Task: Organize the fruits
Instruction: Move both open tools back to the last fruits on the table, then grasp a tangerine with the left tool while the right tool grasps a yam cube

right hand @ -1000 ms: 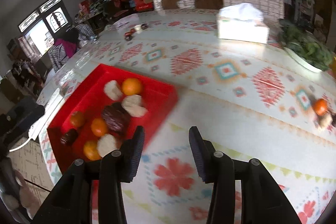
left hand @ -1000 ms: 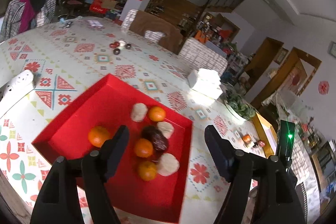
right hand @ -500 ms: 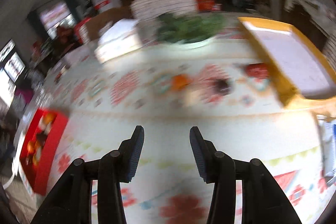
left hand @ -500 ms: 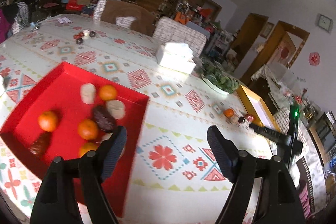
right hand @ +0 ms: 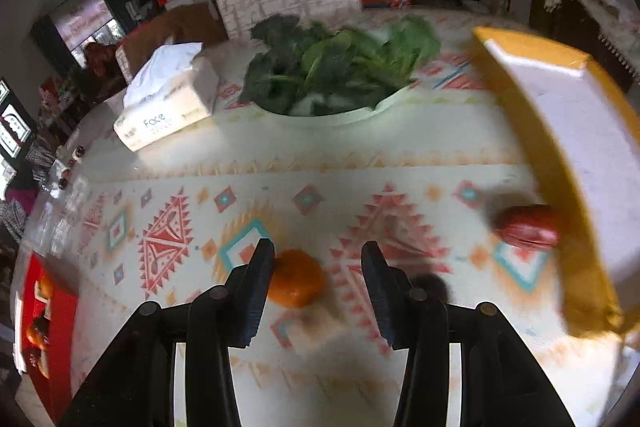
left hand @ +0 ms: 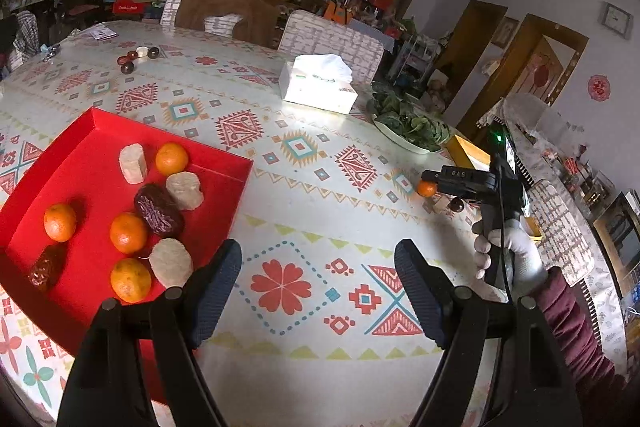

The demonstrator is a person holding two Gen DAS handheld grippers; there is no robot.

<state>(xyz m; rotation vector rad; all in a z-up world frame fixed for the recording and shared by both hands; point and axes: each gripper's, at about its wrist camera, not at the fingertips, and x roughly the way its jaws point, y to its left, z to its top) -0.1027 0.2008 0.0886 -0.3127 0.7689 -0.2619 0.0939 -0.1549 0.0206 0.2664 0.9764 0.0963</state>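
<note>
Left tool (left hand: 318,279) tilted down over desk (left hand: 304,227), jaws wide apart, nothing between them. Right tool (right hand: 318,269) angled steeply down, jaws partly apart, not gripping; left jaw's inner face at edge of mandarin (right hand: 296,283), contact unclear through blur, right jaw well clear. In left wrist view, white-gloved right hand (left hand: 508,251) wraps handle, dark red sleeve (left hand: 572,331) behind it.
</note>
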